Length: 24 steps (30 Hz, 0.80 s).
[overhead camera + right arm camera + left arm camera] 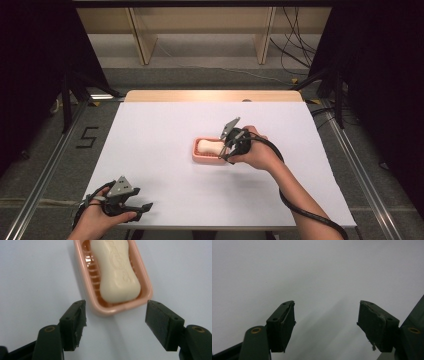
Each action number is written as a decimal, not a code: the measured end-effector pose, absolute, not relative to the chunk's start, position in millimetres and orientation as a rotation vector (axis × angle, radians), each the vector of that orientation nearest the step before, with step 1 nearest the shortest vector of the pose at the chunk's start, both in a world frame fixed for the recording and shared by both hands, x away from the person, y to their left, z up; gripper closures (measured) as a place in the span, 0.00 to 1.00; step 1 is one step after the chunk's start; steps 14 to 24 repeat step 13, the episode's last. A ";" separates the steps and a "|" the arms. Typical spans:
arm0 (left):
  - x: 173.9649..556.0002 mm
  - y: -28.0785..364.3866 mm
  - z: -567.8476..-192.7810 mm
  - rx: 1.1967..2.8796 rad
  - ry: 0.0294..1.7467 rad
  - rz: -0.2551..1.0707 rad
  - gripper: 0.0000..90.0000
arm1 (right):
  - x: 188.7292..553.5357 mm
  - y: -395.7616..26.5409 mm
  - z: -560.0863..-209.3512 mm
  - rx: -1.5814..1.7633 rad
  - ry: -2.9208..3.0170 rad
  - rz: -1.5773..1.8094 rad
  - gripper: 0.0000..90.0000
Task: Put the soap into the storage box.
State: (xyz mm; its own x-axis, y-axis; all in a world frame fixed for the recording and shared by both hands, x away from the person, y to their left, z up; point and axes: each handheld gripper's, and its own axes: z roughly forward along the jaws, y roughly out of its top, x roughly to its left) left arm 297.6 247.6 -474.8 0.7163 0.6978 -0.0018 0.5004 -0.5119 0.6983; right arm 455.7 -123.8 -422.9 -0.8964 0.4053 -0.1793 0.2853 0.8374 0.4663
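Observation:
A cream bar of soap (116, 271) lies in a pink soap dish (146, 288) near the middle of the white table. In the high view the soap (207, 146) and the dish (198, 156) sit just left of my right gripper (223, 153). My right gripper (115, 321) is open, its jaws standing just short of the dish's near end with nothing between them. At the table's near left edge my left gripper (145, 208) is open, and in its own view the left gripper (325, 323) hangs over bare white tabletop.
The white table (150, 125) has a wooden strip along its far edge. Metal rails run along the floor on both sides. Wooden shelf frames (145, 40) and loose cables (295, 50) lie on the floor beyond the table.

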 end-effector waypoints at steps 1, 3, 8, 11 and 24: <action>295.9 246.7 -474.9 2.217 0.931 0.358 0.33 | 453.5 -126.8 -423.6 0.531 2.739 0.635 0.37; 298.4 248.5 -474.6 2.237 0.904 0.375 0.33 | 448.1 -134.7 -425.3 0.526 2.726 0.646 0.37; 297.5 247.9 -475.1 2.214 0.926 0.375 0.33 | 430.4 -154.5 -429.2 0.610 2.667 0.715 0.37; 296.4 247.0 -475.8 2.200 0.943 0.356 0.33 | 415.7 -168.0 -434.7 0.676 2.633 0.760 0.37; 296.6 247.6 -475.3 2.217 0.933 0.359 0.33 | 409.4 -176.7 -442.5 0.668 2.582 0.839 0.38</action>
